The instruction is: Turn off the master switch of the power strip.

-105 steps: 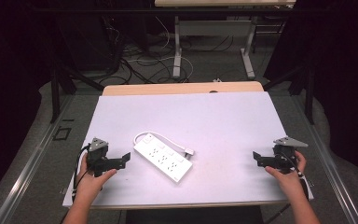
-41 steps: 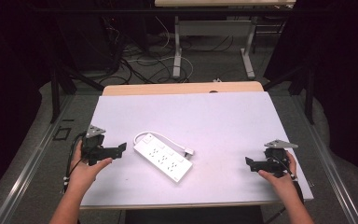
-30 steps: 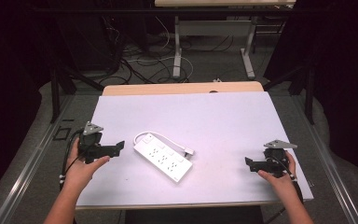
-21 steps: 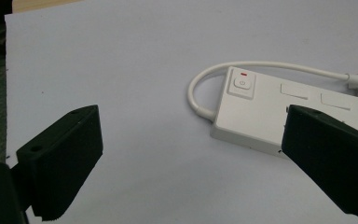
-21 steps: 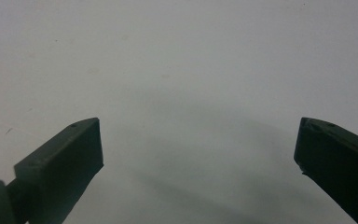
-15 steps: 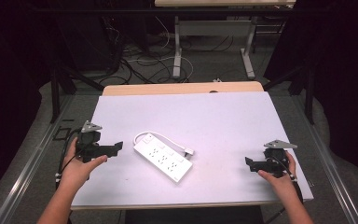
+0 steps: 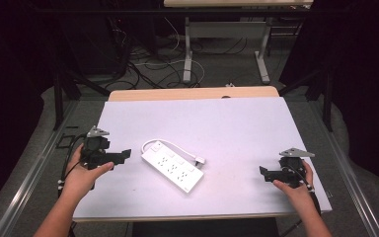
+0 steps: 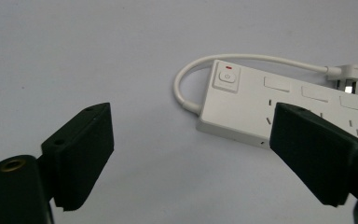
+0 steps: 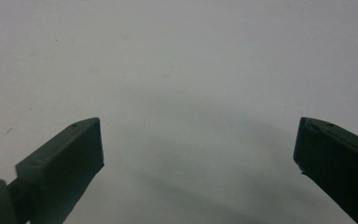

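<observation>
A white power strip (image 7: 172,167) lies slantwise on the white table top (image 7: 237,123), its short cord looping back to a plug (image 7: 200,160) beside it. My left gripper (image 7: 124,155) hovers just left of the strip and points at it. In the left gripper view the strip's switch end (image 8: 242,93) lies ahead, behind the right jaw. The left gripper (image 8: 191,140) is open and its jaws have just been closing a little, with nothing between them. My right gripper (image 7: 263,173) stands open near the table's right front corner, over bare table (image 9: 200,135).
A wooden strip (image 7: 192,94) borders the table's far edge. Beyond it, cables (image 7: 148,64) lie on the floor by another desk's legs (image 7: 187,54). Metal rails (image 7: 34,168) run along both sides of the table.
Since the earliest frame the left gripper has drifted slightly away from the front edge and the right one slightly inward. Over the last second both hands stay put.
</observation>
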`<state>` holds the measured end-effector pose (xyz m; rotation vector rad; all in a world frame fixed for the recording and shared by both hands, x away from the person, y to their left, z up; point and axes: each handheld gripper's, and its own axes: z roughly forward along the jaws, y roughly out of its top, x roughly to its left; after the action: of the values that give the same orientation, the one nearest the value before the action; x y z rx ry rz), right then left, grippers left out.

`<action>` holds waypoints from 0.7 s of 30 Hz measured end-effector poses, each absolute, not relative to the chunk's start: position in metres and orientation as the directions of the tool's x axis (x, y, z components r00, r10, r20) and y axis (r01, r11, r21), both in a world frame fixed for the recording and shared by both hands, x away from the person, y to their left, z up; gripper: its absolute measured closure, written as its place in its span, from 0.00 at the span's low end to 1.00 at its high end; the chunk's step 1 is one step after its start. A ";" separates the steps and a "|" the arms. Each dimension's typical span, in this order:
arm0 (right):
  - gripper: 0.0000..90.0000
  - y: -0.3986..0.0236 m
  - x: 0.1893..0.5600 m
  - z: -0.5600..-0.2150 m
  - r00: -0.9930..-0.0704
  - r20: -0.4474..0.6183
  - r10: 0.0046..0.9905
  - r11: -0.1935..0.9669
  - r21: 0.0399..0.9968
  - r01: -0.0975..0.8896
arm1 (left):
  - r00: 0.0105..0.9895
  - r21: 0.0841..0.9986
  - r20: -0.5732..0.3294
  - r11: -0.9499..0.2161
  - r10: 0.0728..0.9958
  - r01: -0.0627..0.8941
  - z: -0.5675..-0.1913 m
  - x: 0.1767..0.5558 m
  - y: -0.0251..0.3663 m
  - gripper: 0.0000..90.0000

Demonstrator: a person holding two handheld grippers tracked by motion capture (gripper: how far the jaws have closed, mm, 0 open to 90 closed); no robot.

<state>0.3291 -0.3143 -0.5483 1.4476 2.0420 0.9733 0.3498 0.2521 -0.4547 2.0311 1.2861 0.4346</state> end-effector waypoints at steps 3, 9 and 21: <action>0.01 -0.315 0.329 -0.549 -0.346 0.037 0.938 0.198 0.760 0.619 | 0.457 0.694 -0.097 -0.269 0.884 0.668 -0.454 0.351 0.252 0.18; 0.01 -0.314 0.329 -0.549 -0.342 0.049 0.938 0.188 0.759 0.624 | 0.461 0.678 -0.099 -0.280 0.882 0.680 -0.455 0.354 0.250 0.19; 0.01 -0.314 0.329 -0.549 -0.343 0.049 0.938 0.189 0.758 0.624 | 0.503 0.636 -0.119 -0.324 0.856 0.700 -0.457 0.361 0.241 0.24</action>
<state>0.3293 -0.3140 -0.5492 1.4615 2.0418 0.9817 0.3608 0.2412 -0.4568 2.1113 1.2691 0.3163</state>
